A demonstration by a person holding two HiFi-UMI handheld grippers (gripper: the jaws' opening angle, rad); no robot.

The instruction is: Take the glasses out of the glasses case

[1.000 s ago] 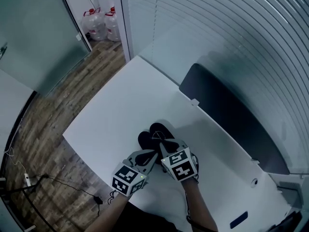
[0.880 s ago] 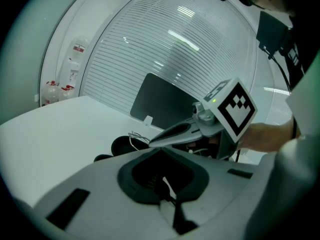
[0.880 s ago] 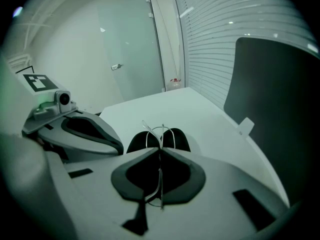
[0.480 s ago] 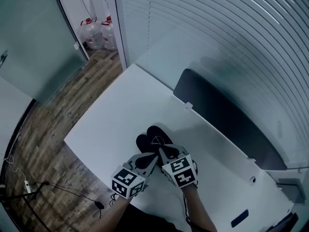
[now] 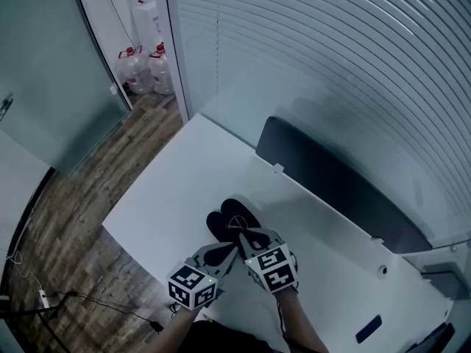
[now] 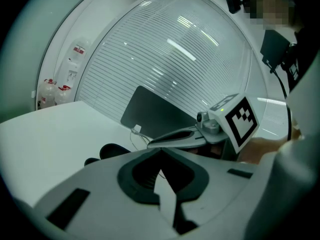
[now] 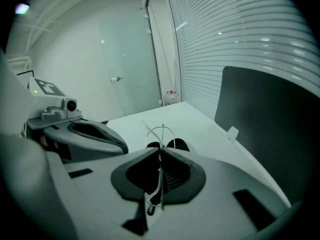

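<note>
The black glasses case (image 5: 223, 218) lies open on the white table (image 5: 176, 182), its two halves showing just past the jaw tips (image 7: 176, 145). My right gripper (image 5: 243, 232) is shut on thin wire-framed glasses (image 7: 159, 133), whose wire runs between the pads and arcs up above the case. My left gripper (image 5: 232, 238) sits close on the left side with its jaws together and nothing seen between them (image 6: 160, 152). In the left gripper view the right gripper (image 6: 151, 142) is beside it, and the case (image 6: 113, 150) is to the left of the jaws.
A dark upright panel (image 5: 331, 182) stands along the table's far side, with a small white tag (image 5: 278, 169) at its base. White blinds (image 5: 331, 50) are behind it. Water bottles (image 5: 140, 68) stand on the wooden floor. The table's left edge (image 5: 118, 223) is near.
Both grippers have risen a little above the case, the right one keeping the wire glasses in its jaws. The case has stayed on the table.
</note>
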